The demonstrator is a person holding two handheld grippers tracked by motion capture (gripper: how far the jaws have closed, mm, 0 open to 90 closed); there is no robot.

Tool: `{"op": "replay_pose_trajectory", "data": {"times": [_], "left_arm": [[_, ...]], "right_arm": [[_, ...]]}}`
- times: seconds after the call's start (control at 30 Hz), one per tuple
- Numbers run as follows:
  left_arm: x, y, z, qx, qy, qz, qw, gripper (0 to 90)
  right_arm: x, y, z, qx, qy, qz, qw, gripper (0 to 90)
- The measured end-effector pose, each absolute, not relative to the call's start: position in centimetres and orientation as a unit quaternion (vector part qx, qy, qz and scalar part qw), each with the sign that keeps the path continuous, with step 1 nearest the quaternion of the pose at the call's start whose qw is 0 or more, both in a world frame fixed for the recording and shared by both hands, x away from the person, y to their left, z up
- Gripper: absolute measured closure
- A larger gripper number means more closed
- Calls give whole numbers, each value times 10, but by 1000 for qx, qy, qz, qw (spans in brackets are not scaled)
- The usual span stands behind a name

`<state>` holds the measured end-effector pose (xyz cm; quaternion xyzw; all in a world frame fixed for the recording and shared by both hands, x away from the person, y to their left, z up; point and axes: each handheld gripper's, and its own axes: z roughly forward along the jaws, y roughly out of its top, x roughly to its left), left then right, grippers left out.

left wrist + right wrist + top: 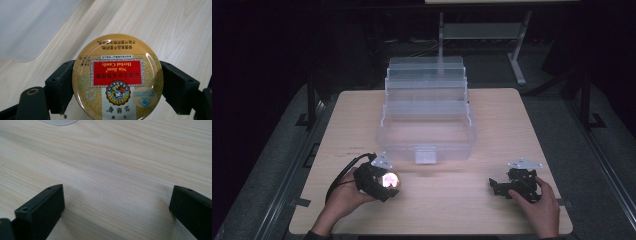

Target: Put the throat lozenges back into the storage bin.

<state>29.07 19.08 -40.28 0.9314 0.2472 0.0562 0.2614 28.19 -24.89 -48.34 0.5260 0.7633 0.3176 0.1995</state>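
Observation:
A round golden candy tin (117,77) with a red "Herbal Candy" label sits clamped between the two black jaws of my left gripper (117,86). In the high view that left gripper (387,182) is at the table's front left, with the tin (389,181) glaring bright in its jaws. My right gripper (498,187) rests at the front right, held by a hand. Its jaws stand wide apart over bare wood in the right gripper view (116,207). A clear plastic tiered box (427,117) stands open in the middle of the table.
The light wooden table (502,125) has dark floor all around it. A grey metal stand (482,32) is behind the table. A corner of the clear box (32,27) lies at the upper left of the left gripper view.

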Motion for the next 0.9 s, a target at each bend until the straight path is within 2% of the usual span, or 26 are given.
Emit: {"op": "replay_pose_trajectory", "data": {"times": [0.9], "left_arm": [[301,180,-384,933,237,58,263,197]], "right_arm": [[282,-249,-483,526,763,318,199,0]]}}
